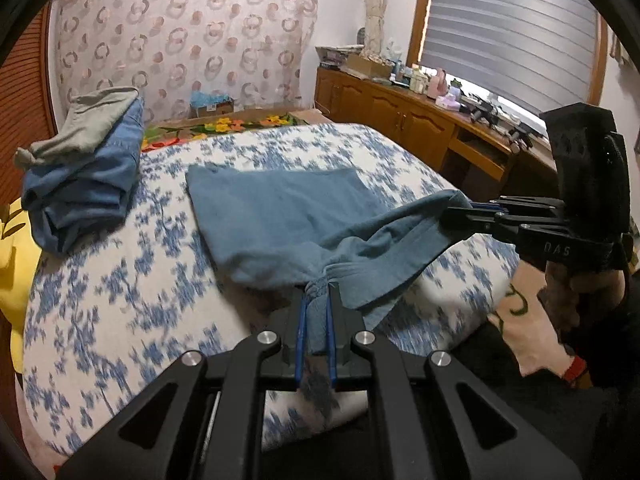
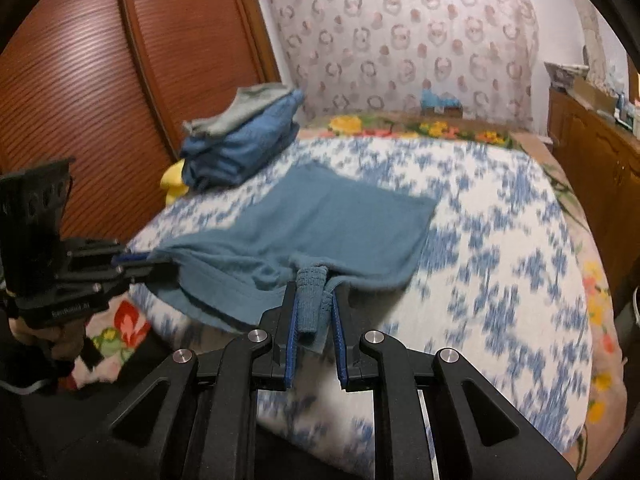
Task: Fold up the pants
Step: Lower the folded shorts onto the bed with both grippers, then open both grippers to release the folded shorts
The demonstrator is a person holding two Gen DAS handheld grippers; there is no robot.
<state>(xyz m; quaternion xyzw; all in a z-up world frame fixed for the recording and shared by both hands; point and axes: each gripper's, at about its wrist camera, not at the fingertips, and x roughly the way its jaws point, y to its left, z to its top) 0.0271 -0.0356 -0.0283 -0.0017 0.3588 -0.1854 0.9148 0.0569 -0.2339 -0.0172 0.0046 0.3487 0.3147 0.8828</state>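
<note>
The teal-blue pants (image 1: pixel 276 212) lie partly flat on the blue-and-white floral bed cover (image 1: pixel 120 292), with the near end lifted. My left gripper (image 1: pixel 318 300) is shut on a bunched corner of the pants. My right gripper (image 1: pixel 468 210) shows at the right of the left wrist view, shut on the other corner. In the right wrist view the pants (image 2: pixel 336 216) spread ahead, my right gripper (image 2: pixel 314 300) pinches the ribbed waistband, and my left gripper (image 2: pixel 140 260) grips the left corner.
A pile of folded blue and grey clothes (image 1: pixel 88 160) sits at the bed's far left, beside a yellow pillow (image 1: pixel 12 264). A wooden wardrobe (image 2: pixel 100 80) stands left. A wooden cabinet (image 1: pixel 400 120) with clutter runs along the right wall under a window.
</note>
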